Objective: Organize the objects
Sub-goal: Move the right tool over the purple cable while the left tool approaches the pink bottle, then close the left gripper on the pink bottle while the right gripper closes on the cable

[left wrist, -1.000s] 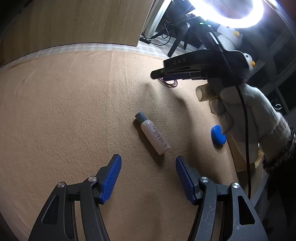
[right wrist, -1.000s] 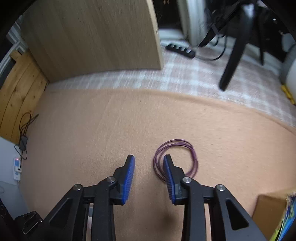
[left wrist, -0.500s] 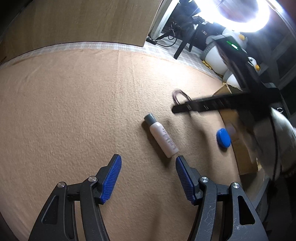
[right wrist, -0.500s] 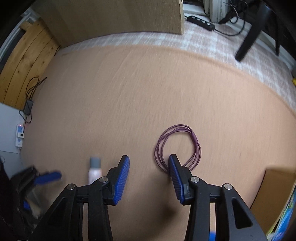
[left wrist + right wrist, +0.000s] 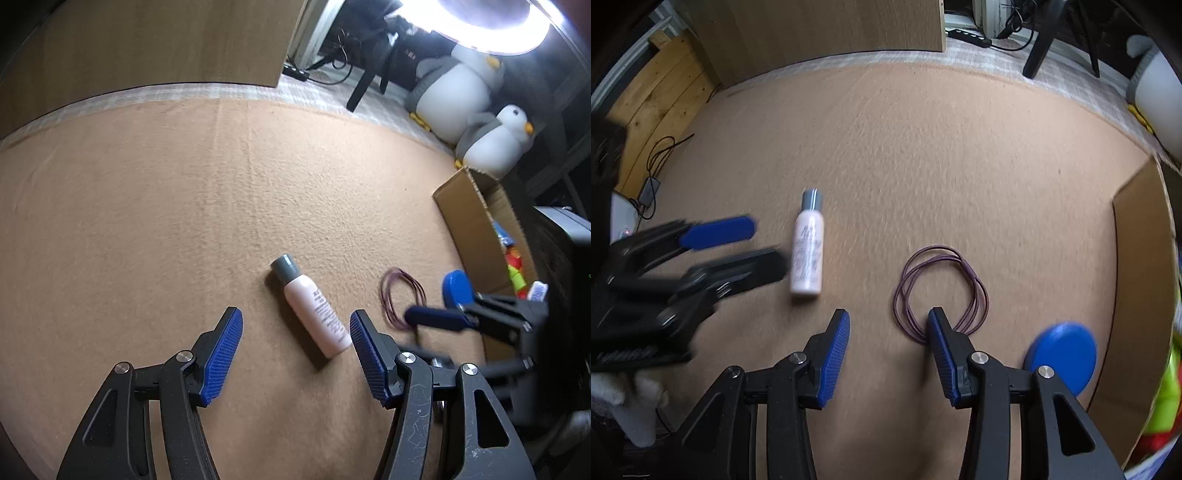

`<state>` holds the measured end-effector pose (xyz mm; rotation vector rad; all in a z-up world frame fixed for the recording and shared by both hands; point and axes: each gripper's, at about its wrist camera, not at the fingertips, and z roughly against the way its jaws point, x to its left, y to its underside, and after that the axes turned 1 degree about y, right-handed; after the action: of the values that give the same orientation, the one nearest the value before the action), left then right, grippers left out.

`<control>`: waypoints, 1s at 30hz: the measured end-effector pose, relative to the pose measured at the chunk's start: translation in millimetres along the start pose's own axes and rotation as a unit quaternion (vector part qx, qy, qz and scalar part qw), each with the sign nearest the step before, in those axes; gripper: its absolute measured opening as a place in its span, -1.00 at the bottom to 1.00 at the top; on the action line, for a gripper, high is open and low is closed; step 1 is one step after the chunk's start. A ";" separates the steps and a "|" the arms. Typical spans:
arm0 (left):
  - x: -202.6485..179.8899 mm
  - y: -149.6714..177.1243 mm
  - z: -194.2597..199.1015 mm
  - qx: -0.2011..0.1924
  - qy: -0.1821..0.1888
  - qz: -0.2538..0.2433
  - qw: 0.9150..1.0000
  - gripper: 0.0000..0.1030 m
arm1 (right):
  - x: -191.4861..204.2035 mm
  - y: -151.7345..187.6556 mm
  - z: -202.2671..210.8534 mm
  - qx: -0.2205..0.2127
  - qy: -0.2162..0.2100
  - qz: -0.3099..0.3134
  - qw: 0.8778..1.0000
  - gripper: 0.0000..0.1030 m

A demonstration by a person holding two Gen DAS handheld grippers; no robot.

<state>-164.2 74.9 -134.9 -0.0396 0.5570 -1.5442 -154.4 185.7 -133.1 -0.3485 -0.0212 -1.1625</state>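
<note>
A small white bottle [image 5: 314,308] with a grey cap lies on the tan carpet, also in the right wrist view [image 5: 808,245]. My left gripper [image 5: 295,356] is open, its jaws on either side of the bottle's near end. A purple cord loop [image 5: 942,291] lies right of the bottle, also in the left wrist view [image 5: 400,295]. My right gripper [image 5: 888,356] is open and empty just before the loop. A blue round lid [image 5: 1063,356] lies to its right, also in the left wrist view [image 5: 456,288].
An open cardboard box [image 5: 476,221] with colourful items stands at the right, its wall in the right wrist view [image 5: 1137,280]. Two penguin plush toys [image 5: 491,136] sit behind it. A wooden panel [image 5: 827,29] stands at the back.
My right gripper has pulled back and down from above the far side and opened wider. The cord loop now lies in front of it. My left gripper has stayed open and come nearer the bottle.
</note>
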 end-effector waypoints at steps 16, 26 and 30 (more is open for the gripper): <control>-11.8 -1.7 -16.5 0.014 -0.073 -0.052 0.996 -0.55 | 9.2 48.1 9.4 -0.024 0.011 -0.013 1.000 -0.21; 0.9 35.0 4.6 0.017 -0.062 -0.066 0.996 -0.58 | 25.5 68.3 9.7 -0.025 0.082 0.057 0.995 -0.37; 6.6 59.8 16.9 0.013 -0.048 -0.057 0.997 -0.58 | 21.0 68.8 12.7 -0.030 0.086 0.056 0.994 -0.60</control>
<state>-103.0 66.3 -144.0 -0.1270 0.4638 -1.6510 -81.9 194.5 -134.7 -0.2968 0.1825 -1.0793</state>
